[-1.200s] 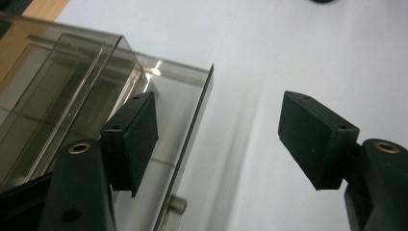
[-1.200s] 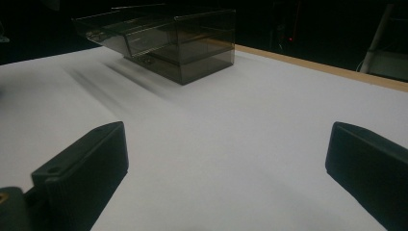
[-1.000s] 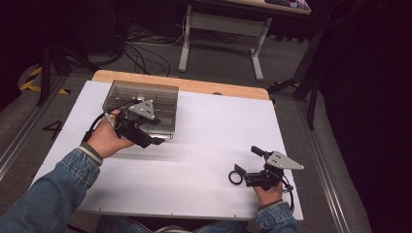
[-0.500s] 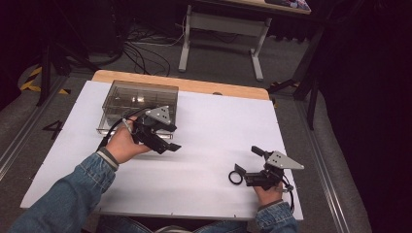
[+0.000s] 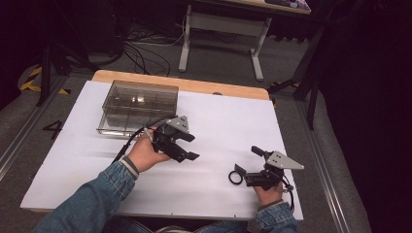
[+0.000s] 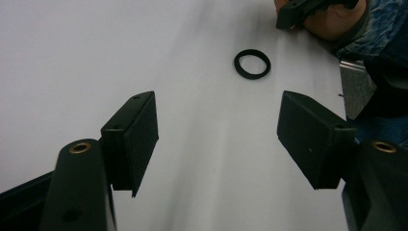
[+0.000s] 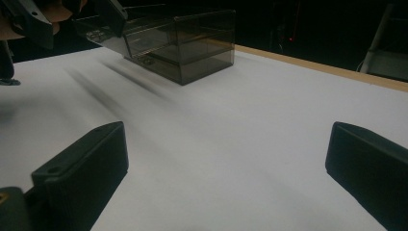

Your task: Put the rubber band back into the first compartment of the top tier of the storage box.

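Ring (image 5: pixel 236 177) of black colour, thin, round and flat, lies on the white table (image 5: pixel 218 116) just beside the right gripper (image 5: pixel 256 166), touching neither jaw. There is one ring and one clear compartment box (image 5: pixel 138 106). The left gripper (image 5: pixel 190 147) has jaws wide apart and empty; the right also.

Beyond my white table sheet (image 5: pixel 218 121), a white-legged stand (image 5: pixel 221 29) on grey floor. Black cables (image 5: pixel 141 48) left of the stand. Yellow-black tape (image 5: pixel 30 77), probably floor marking, farther left.
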The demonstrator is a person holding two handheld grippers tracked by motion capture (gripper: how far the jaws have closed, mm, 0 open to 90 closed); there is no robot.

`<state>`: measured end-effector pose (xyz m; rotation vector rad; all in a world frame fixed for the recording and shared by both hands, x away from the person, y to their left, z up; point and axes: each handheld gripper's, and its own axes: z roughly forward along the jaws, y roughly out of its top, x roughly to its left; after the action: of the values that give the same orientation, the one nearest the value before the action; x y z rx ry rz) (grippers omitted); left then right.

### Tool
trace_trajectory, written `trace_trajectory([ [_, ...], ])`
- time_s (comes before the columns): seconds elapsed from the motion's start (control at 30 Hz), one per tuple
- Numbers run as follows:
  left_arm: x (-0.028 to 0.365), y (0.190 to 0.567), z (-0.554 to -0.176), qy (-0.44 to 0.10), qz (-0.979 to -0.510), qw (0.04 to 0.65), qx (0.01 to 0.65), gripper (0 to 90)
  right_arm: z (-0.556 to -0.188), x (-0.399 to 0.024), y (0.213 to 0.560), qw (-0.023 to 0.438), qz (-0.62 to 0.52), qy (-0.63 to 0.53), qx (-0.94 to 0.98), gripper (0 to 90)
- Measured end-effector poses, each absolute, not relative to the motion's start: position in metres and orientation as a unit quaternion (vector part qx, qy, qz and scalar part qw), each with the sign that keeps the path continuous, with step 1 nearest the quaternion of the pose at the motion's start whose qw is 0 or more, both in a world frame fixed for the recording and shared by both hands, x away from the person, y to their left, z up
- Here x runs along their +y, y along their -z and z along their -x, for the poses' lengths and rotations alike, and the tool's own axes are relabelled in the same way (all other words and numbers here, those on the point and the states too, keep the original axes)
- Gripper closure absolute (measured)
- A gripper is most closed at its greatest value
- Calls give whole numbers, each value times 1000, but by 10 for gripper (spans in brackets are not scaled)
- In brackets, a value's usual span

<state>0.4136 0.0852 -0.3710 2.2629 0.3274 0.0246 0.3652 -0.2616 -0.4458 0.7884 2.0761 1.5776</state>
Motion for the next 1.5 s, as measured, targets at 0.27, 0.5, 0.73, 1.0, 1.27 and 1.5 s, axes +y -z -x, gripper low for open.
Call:
trace_trajectory([
  [0.27,67,380,-415,-2,-902,414,127,323,-365,-261,446,206,-283,-567,746,17],
  [0.5,53,391,-418,7,-898,419,134,325,-364,-261,446,207,-281,-567,746,17],
  [0.73,36,404,-419,15,-898,418,135,326,-364,-261,446,206,-281,-567,746,17],
  [1.0,21,418,-419,17,-896,418,147,326,-364,-261,446,206,-281,-567,746,17],
  [1.27,9,428,-418,17,-898,413,149,324,-364,-262,446,207,-283,-567,745,17],
  [1.5,-3,434,-418,23,-901,407,147,321,-364,-262,446,209,-286,-565,745,17],
])
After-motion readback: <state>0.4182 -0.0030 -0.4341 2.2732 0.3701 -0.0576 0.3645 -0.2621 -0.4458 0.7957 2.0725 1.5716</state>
